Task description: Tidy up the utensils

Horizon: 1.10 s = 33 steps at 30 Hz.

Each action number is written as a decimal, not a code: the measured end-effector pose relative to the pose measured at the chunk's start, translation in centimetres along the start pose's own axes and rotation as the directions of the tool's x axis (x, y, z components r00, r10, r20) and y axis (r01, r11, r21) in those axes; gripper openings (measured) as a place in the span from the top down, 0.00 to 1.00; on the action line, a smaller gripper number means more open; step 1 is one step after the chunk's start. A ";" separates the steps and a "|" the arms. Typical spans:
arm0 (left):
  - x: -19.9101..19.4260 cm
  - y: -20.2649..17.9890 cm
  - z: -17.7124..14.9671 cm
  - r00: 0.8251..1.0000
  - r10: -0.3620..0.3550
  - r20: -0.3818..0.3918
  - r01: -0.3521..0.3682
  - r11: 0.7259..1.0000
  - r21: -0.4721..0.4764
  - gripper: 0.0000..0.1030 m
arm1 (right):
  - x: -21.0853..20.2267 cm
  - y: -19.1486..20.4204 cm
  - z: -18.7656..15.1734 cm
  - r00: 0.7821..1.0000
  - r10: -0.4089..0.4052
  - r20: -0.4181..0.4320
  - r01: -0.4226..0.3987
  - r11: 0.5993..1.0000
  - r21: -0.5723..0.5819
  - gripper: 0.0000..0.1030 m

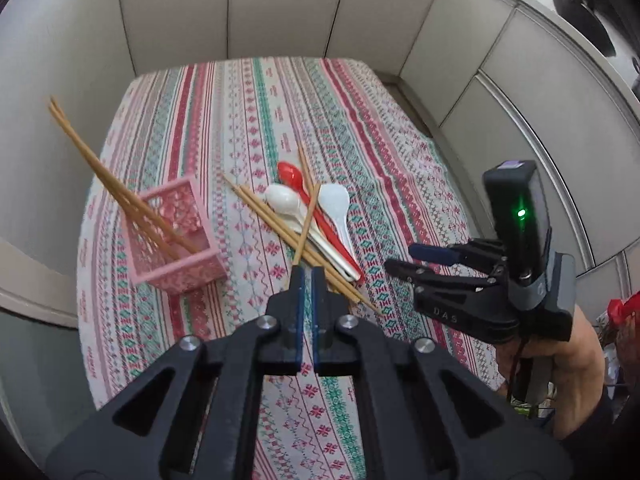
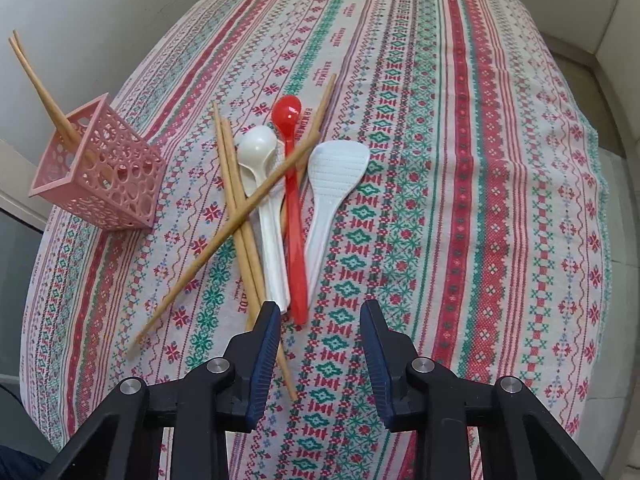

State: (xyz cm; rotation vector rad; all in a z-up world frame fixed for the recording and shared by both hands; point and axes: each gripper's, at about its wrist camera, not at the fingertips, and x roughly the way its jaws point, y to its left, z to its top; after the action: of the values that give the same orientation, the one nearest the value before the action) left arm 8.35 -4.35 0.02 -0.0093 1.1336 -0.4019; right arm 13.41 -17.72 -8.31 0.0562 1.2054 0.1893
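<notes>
Left wrist view: my left gripper [image 1: 307, 276] points steeply down over the striped tablecloth [image 1: 248, 92], jaws pressed together on the near end of a single chopstick [image 1: 307, 224] that slants up and away across the pile. To its right, the right gripper [image 1: 404, 258] reaches in from the right, held by a bare hand [image 1: 560, 376], with its fingers aimed left toward the pile.

Right wrist view: my right gripper [image 2: 319, 320] also tilts down sharply, jaws partly open with nothing between them, just above the near ends of the red spoon [image 2: 294, 200] and the white spoon [image 2: 266, 188]. A white rice paddle [image 2: 328, 188] lies just right of the red spoon. Loose chopsticks [image 2: 240, 208] cross the spoons on the left. At far left, the pink basket [image 2: 104, 168] stands on the cloth, with chopsticks [image 2: 36, 80] leaning out of it toward the wall.
</notes>
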 end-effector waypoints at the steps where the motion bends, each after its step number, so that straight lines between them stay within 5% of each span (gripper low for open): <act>1: 1.1 0.5 -0.4 0.998 -0.026 -0.049 0.023 0.998 -0.059 0.84 | 0.0 -0.3 0.1 1.000 -0.009 0.004 0.009 1.000 0.003 0.65; 4: 4.5 2.3 -2.6 0.976 -0.174 -0.132 0.122 0.936 -0.330 0.50 | -0.1 -1.1 0.5 1.000 -0.016 0.013 0.016 0.999 0.027 0.65; 7: 7.5 4.3 -4.9 0.947 -0.286 -0.148 0.135 0.770 -0.624 0.49 | -0.3 -1.9 0.9 0.999 -0.023 0.026 0.022 0.997 0.069 0.65; 9: 8.3 5.0 -5.3 0.961 -0.256 -0.108 0.111 0.710 -0.695 0.49 | -0.4 -2.2 1.1 0.999 -0.023 0.032 0.020 0.996 0.087 0.65; 11: 8.4 5.1 -5.2 0.989 -0.132 -0.073 0.045 0.718 -0.694 0.49 | -0.4 -2.0 1.1 0.999 -0.021 0.031 0.018 0.997 0.081 0.65; 13: 8.8 4.7 -5.1 0.996 -0.076 -0.054 0.019 0.730 -0.683 0.49 | -0.2 -1.7 1.0 1.000 -0.017 0.024 0.015 0.998 0.068 0.65; 16: 10.1 3.5 -4.4 0.998 -0.031 -0.056 -0.009 0.803 -0.596 0.49 | -0.1 -1.3 0.8 1.000 -0.007 0.022 0.006 0.999 0.046 0.65; 21: 12.0 1.5 -3.4 0.986 0.141 -0.084 -0.162 0.911 -0.379 0.49 | 0.5 -0.7 0.0 0.999 0.032 -0.034 -0.031 0.999 0.014 0.65; 24: 12.8 1.4 -3.0 0.982 0.158 -0.104 -0.183 0.935 -0.304 0.55 | 1.8 0.2 -1.0 0.994 0.041 -0.103 -0.046 0.998 -0.040 0.68; 26: 13.2 1.1 -2.9 0.975 0.192 -0.112 -0.215 0.943 -0.255 0.69 | 2.4 0.7 -1.6 0.991 0.033 -0.130 -0.043 0.996 -0.079 0.72; 27: 13.3 1.0 -2.9 0.973 0.195 -0.120 -0.219 0.949 -0.227 0.84 | 2.5 0.7 -1.7 0.990 0.032 -0.135 -0.044 0.995 -0.084 0.72; 30: 13.5 1.0 -2.8 0.974 0.172 -0.147 -0.198 0.961 -0.191 0.93 | 2.1 0.4 -1.7 0.992 0.040 -0.117 -0.049 0.996 -0.070 0.73; 33: 11.9 1.7 -2.6 0.983 0.088 -0.161 -0.127 0.960 -0.250 0.93 | 2.1 0.6 -2.1 0.990 0.063 -0.129 -0.073 0.994 -0.078 0.73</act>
State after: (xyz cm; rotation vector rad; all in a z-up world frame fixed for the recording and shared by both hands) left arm 10.88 -5.99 -11.90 -0.1488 1.3215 -0.1566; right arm 12.11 -16.91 -10.95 0.0128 1.3219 0.3061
